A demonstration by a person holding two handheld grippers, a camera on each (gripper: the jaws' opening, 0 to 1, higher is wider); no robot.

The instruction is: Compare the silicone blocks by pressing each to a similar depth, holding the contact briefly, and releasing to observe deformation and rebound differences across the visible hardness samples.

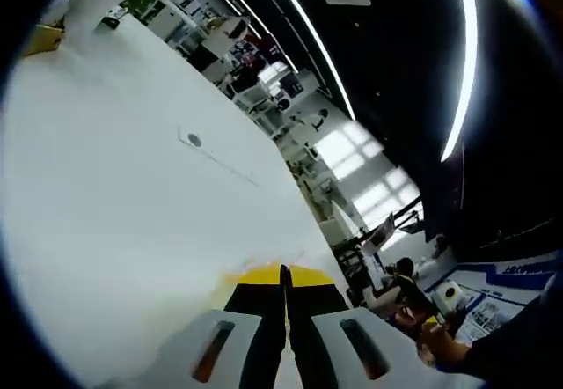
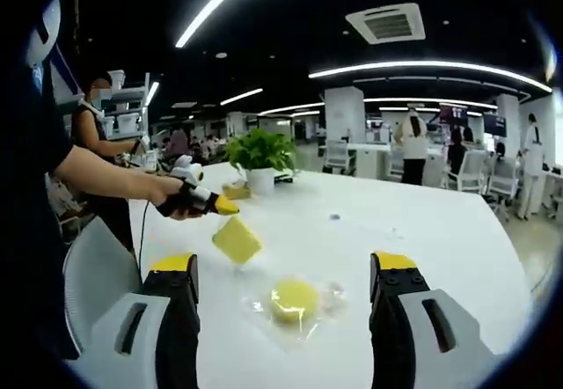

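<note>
Fingers of the right gripper (image 2: pixel 284 288) are spread wide, and the round yellow silicone block (image 2: pixel 294 302) is seen lying on the white tabletop (image 2: pixel 457 239) between them, just ahead. A square yellow silicone block (image 2: pixel 237 240) is pinched by the left gripper (image 2: pixel 230 207), raised farther off to the left.

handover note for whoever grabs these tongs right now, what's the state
Left tongs: shut, held up off the white table by a hand, with a square yellow block hanging at their tip, apparently pinched by a corner.
Right tongs: open, empty, aimed at a round yellow block that lies on the table in clear wrapping.
A potted plant stands further back.
Done: square block lifted. Whether any press has been made cannot be told.
Left: press, hold and release each block to a similar depth and compare rebound.
</note>
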